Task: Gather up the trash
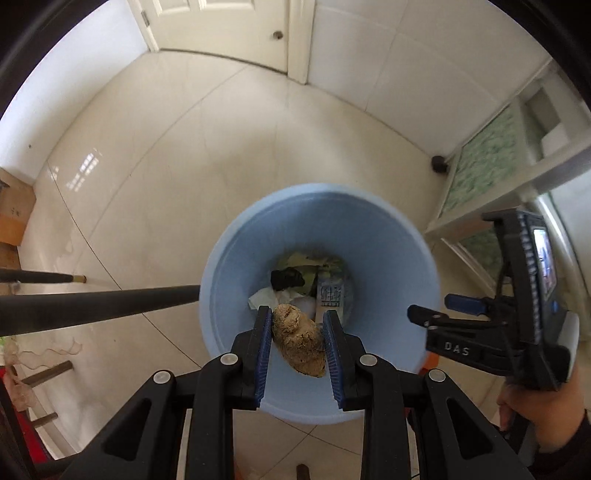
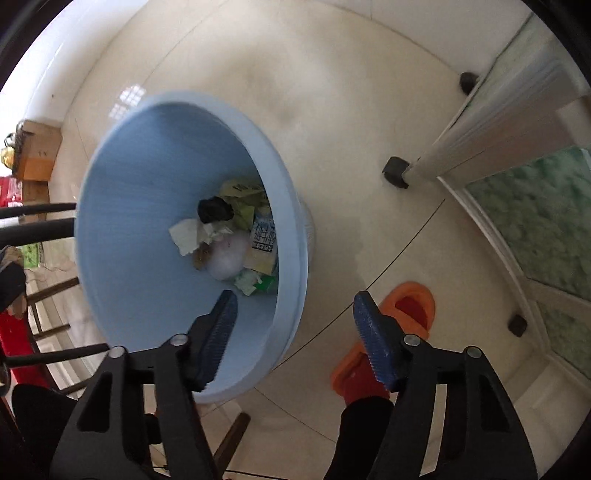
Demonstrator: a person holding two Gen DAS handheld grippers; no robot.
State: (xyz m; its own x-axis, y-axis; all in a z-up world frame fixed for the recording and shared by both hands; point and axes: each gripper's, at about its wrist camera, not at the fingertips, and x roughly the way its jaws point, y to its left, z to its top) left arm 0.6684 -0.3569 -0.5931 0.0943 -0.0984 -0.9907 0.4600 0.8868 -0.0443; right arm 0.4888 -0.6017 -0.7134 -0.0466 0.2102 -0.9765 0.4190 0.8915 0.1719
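The left tool [image 1: 297,345] pinches a tan, rough lump [image 1: 299,341] between its blue pads [image 1: 263,354], held directly over the mouth of the light blue bin [image 1: 236,266]. The lump hangs above the bin's near side, clear of the trash below it.

The bin stands on a pale tiled floor [image 1: 177,155]. At its bottom lies a heap of trash: a crumpled white paper [image 2: 186,236], a black wad [image 2: 215,210], a yellowish wrapper [image 2: 240,192], a printed carton [image 2: 264,240] leaning against the wall, and a white fluffy clump [image 2: 229,258] beside it.

The right tool [image 2: 295,325] is spread wide and holds nothing. Its left finger sits over the bin's inner wall, and its right finger hangs outside the rim, above the floor. In the left wrist view this tool appears at the right edge, gripped by a hand [image 1: 543,402], just beside the bin.

An orange slipper [image 2: 410,306] lies on the floor near the bin, under the right tool. A white cabinet on black casters [image 2: 395,171] stands further right. A cardboard box [image 2: 37,155] sits by the far wall, and a white door [image 1: 229,26] is closed beyond the bin.
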